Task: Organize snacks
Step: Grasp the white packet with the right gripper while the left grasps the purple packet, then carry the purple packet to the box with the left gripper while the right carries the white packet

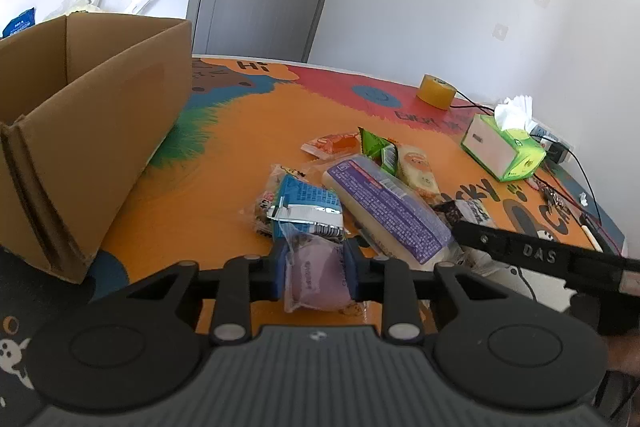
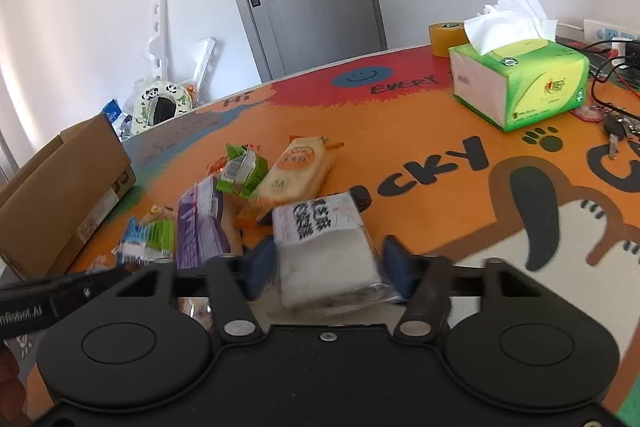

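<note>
Left gripper (image 1: pixel 314 269), lower centre of its view, clamped on purple snack packet (image 1: pixel 316 277). Right gripper (image 2: pixel 326 267) pinches white wrapped snack (image 2: pixel 326 259), lower centre. Both presumably bound for cardboard box (image 1: pixel 80 131), upper left. Snack pile (image 1: pixel 360 187) mid-frame on the table.

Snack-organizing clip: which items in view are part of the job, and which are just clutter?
Job: cardboard box; purple snack pack in left gripper; white snack pack between right gripper pads; snack pile.
Clutter: tissue box; tape roll; keys; cables.

Mat (image 2: pixel 400 131): "Hi", "EVERY", "CKY". Right claw (image 1: pixel 464 227) arm: "DAS".
</note>
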{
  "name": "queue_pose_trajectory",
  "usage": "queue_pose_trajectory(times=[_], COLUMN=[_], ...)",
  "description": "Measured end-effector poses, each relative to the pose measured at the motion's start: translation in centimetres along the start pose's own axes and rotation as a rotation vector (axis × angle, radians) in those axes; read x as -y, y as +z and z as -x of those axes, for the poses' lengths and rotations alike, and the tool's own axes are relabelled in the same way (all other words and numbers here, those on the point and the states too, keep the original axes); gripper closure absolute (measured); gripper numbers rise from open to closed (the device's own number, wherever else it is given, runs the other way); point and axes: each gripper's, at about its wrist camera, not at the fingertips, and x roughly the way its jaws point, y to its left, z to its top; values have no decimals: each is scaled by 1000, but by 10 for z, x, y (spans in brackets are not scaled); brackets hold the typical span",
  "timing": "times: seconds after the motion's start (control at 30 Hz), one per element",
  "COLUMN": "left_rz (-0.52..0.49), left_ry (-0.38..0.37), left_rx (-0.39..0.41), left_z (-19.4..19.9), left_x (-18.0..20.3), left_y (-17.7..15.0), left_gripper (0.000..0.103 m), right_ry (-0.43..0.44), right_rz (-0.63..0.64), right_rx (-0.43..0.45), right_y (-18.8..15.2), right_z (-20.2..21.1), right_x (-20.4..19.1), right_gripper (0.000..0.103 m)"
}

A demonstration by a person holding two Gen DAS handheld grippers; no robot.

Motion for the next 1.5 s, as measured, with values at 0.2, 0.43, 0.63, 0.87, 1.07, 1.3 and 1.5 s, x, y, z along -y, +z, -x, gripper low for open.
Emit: queue_pose_trajectory(times=[0.2,0.43,0.63,0.87,1.07,1.3,1.5], left_rz=[7,13,21,21,17,0,17], left_ry=[-20,-28,-29,-27,-11,20,50], left_rx=[11,50,81,145,210,264,290], left_z=[10,25,37,54,68,76,82], left_x=[0,-3,-7,-14,-23,-34,-52], left_y=[1,7,13,30,48,65,73], left_gripper=[81,90,91,91,91,91,91], right_ry=[29,51,89,124,149,194,233], right_rz=[-39,-44,-50,-38,-22,9,26], right_rx=[20,74,103,121,129,135,139], right_y=[-5,5,10,17,24,33,44], right_z=[18,34,43,41,37,30,22], right_x=[3,-5,-15,-33,-52,-80,-104], right_gripper=[55,56,56,57,57,57,57])
